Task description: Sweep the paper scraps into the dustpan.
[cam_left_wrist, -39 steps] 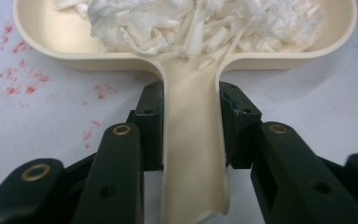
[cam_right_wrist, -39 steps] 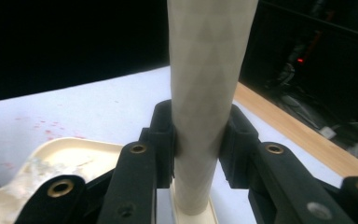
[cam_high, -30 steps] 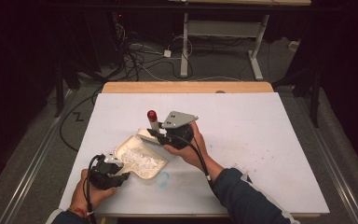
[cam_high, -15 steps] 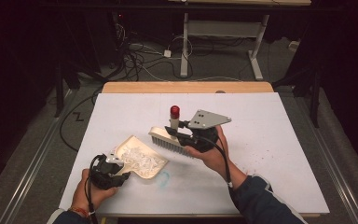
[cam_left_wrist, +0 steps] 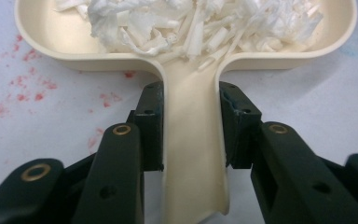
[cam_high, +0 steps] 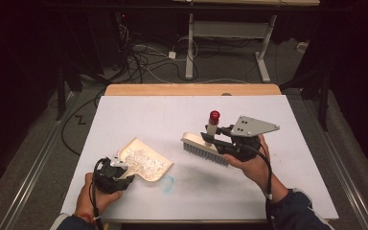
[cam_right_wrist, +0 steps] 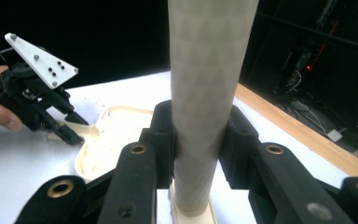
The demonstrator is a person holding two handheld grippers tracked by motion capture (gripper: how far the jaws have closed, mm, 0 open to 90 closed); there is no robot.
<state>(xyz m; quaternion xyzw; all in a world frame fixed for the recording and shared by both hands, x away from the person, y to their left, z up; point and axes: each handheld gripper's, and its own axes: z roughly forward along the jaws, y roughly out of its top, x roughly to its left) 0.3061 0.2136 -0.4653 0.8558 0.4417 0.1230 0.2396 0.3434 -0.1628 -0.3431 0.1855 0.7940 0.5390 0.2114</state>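
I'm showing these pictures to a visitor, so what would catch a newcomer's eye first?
Probably the cream dustpan heaped with white paper shreds, at the table's near left, its handle clamped in the left hand-held gripper. Next, the brush with the red-tipped handle, held off the table to the right by the right hand-held gripper.

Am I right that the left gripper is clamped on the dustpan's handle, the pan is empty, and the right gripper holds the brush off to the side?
Not quite: the dustpan isn't empty. The left gripper view shows white paper shreds piled in it. The rest stands: the left gripper clamps its handle, and the right gripper holds the brush off to the side.
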